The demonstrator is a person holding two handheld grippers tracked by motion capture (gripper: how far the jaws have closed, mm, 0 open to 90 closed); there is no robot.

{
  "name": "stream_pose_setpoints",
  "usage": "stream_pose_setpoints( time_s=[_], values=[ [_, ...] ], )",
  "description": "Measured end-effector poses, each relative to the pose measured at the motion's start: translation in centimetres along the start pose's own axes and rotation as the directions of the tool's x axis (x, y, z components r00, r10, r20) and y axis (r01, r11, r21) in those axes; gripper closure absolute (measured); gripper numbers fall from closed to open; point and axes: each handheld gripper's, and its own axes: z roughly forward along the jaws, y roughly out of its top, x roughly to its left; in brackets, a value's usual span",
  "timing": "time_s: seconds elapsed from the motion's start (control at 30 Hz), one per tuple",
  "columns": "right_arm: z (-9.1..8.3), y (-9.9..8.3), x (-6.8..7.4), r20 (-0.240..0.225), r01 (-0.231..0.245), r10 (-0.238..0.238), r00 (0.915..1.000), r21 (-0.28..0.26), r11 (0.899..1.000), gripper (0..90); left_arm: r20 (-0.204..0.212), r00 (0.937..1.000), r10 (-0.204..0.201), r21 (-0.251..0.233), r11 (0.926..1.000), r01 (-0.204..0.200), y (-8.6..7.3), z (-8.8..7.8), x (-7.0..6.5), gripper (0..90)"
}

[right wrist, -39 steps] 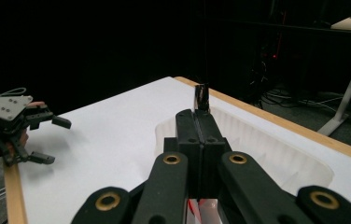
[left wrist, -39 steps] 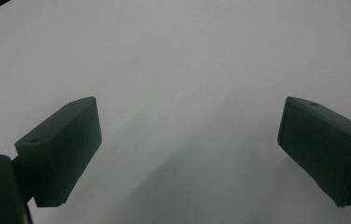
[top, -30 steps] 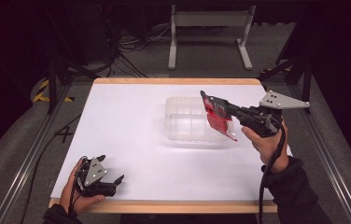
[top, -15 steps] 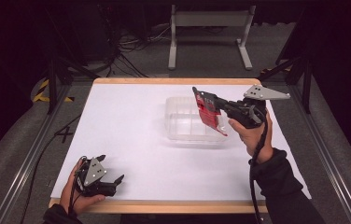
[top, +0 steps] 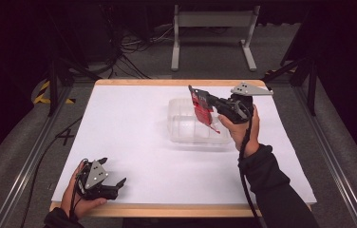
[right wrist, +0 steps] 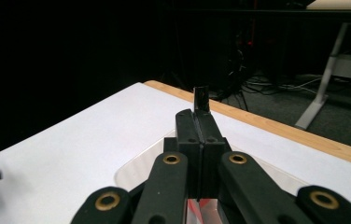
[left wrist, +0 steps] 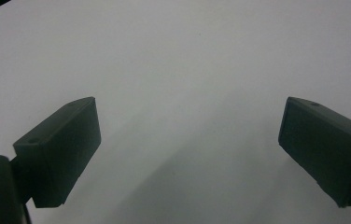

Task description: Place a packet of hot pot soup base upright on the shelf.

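Now the right gripper (top: 200, 97) has its jaws clenched on a thin red packet (top: 204, 113), held just above the clear plastic tub (top: 186, 127) on the white surface (top: 129, 128). Dropping it in is left. The left gripper (top: 112, 180) rests released near the front edge.

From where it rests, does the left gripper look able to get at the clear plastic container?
Probably yes. The left gripper sits open at the near left corner, and bare white table lies between it and the clear container. The right gripper, holding a red packet, crowds the container's right side.
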Motion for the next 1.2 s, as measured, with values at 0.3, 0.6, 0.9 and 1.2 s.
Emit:
stream_pose_setpoints(
  time_s=[0.3, 0.6, 0.9, 1.2],
  values=[
    [2.4, -0.4, -0.3, 0.062, -0.034, 0.035, 0.9974, -0.019, 0.999, 90.0, 0.001, 1.0, -0.002, -0.002, 1.0, 0.002, 0.0, 0.0, 0.0, 6.3],
    [4.5, -1.0, -1.1, 0.102, -0.067, 0.07, 0.9923, -0.038, 0.997, 90.0, 0.006, 1.0, -0.001, -0.006, 1.0, 0.001, 0.0, 0.0, 0.1, 6.4],
    [5.0, -0.7, -1.2, 0.127, -0.072, 0.081, 0.9887, -0.07, 0.995, 90.0, 0.008, 1.0, -0.003, -0.006, 1.0, 0.003, 0.0, 0.0, 0.1, 6.3],
    [5.2, -2.3, -0.5, 0.12, -0.085, 0.094, 0.9883, -0.076, 0.993, 90.0, 0.007, 1.0, 0.0, -0.005, 1.0, 0.0, 0.0, 0.0, 0.1, 6.4]
  ],
)
